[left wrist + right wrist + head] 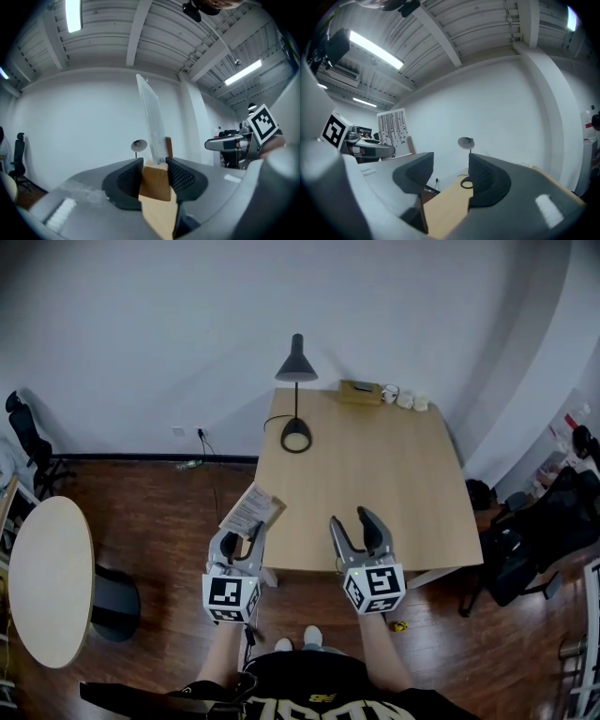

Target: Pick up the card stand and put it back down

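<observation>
The card stand [250, 512] has a small wooden base and a clear upright sheet with a printed card. My left gripper [243, 540] is shut on its wooden base and holds it in the air beside the table's near left corner. In the left gripper view the wooden base [155, 182] sits pinched between the two dark pads, and the clear sheet [152, 123] rises above them. My right gripper [359, 530] stands open over the table's near edge, nothing between its fingers. In the right gripper view the card stand [393, 131] shows at the left.
The light wooden table [375, 484] carries a black desk lamp [296, 399] at its far left, a wooden box [360, 391] and small white items [405, 399] along the far edge. A round table [49, 577] stands at the left, with bags [525, 540] on the right.
</observation>
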{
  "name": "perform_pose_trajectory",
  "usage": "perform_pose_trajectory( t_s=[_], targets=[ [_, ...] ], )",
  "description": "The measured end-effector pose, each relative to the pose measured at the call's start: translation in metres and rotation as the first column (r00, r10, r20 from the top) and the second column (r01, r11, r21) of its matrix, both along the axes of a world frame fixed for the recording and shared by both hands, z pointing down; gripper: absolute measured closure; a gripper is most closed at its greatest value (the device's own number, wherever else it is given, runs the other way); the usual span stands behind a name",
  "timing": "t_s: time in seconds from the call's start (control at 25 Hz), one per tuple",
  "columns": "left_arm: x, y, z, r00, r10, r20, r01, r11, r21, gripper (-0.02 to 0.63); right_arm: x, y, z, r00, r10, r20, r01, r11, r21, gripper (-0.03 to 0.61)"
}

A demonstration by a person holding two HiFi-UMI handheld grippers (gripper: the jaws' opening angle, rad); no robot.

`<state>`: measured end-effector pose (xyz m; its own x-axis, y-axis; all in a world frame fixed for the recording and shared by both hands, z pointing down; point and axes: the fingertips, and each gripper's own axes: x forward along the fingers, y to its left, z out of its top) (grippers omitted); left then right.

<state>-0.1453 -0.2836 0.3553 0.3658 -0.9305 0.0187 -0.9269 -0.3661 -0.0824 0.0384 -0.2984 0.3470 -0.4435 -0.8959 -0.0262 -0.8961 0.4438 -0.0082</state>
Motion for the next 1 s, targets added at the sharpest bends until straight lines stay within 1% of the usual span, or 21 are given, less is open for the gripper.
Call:
perform_pose_trajectory(
  t_s=[0.12,0.24,0.36,0.44,0.56,0.68,0.76,0.88,0.92,1.0],
  targets=[
    [0.017,-0.009,0.003,0.998,0.065,0.014,-0.065,0.998,-0.01,0.457,0.024,0.002,0.003,0.998,0.057,-0.001,-0.057,0.998,-0.009,0.339],
    [0.044,-0.024,0.011,0.99,0.138,0.021,-0.138,0.99,-0.028,0.457,0.058,0.007,0.009,0.991,0.133,-0.006,-0.133,0.991,-0.018,0.339],
    [0.08,-0.038,0.019,0.975,0.222,0.029,-0.221,0.974,-0.053,0.457,0.099,0.015,0.017,0.974,0.225,-0.009,-0.225,0.974,-0.039,0.339],
    [0.107,-0.044,0.025,0.958,0.283,0.043,-0.28,0.958,-0.068,0.456,0.13,0.022,0.024,0.957,0.29,-0.007,-0.29,0.955,-0.057,0.339],
    [0.153,-0.05,0.042,0.921,0.385,0.057,-0.378,0.92,-0.101,0.456,0.174,0.036,0.037,0.925,0.38,-0.001,-0.379,0.921,-0.084,0.339],
    [0.198,-0.059,0.067,0.871,0.484,0.083,-0.47,0.87,-0.149,0.456,0.205,0.046,0.053,0.896,0.444,0.003,-0.441,0.889,-0.123,0.339],
    [0.225,-0.063,0.091,0.837,0.54,0.093,-0.516,0.833,-0.198,0.456,0.221,0.052,0.069,0.882,0.471,0.009,-0.464,0.871,-0.163,0.339],
    [0.26,-0.075,0.133,0.794,0.603,0.081,-0.566,0.781,-0.265,0.458,0.238,0.054,0.096,0.87,0.493,0.017,-0.479,0.852,-0.209,0.339],
    [0.27,-0.081,0.147,0.782,0.619,0.079,-0.578,0.766,-0.28,0.459,0.242,0.053,0.105,0.868,0.496,0.018,-0.481,0.849,-0.22,0.339],
    [0.287,-0.096,0.18,0.76,0.642,0.099,-0.589,0.745,-0.312,0.462,0.245,0.046,0.127,0.868,0.496,0.018,-0.477,0.844,-0.244,0.339]
  ],
)
